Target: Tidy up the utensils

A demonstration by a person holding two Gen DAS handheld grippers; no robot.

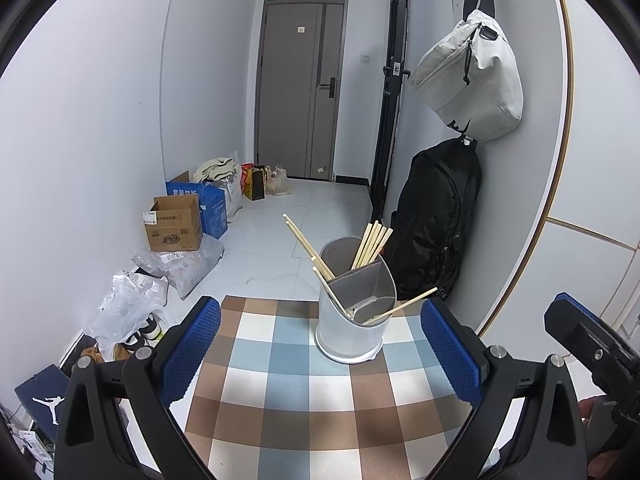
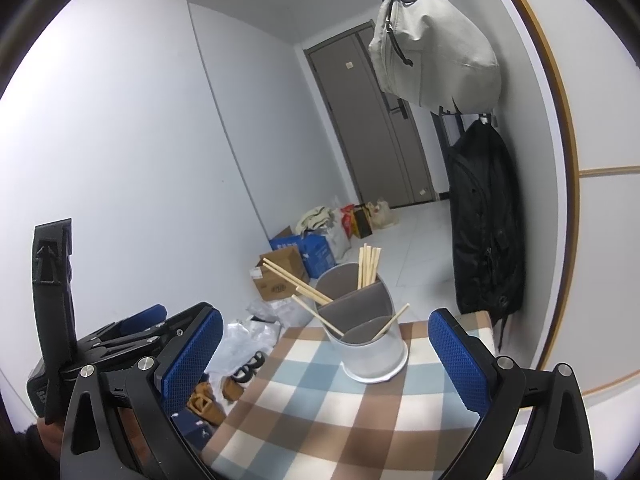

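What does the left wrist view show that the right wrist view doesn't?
Only the left wrist view shows the box with the white jumping-figure logo on the floor. Only the right wrist view shows the brown item on the floor beside the table. Both show the grey divided utensil holder holding chopsticks on the checked tablecloth, with both tongs open and empty.

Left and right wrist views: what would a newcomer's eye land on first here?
First, the grey cylindrical utensil holder near the far edge of the table with the blue, brown and white checked cloth, pale wooden chopsticks fanning from its compartments. Next, the two open grippers framing it, left and right, holding nothing. Behind, a light grey sling bag hangs above a black backpack on the right wall.
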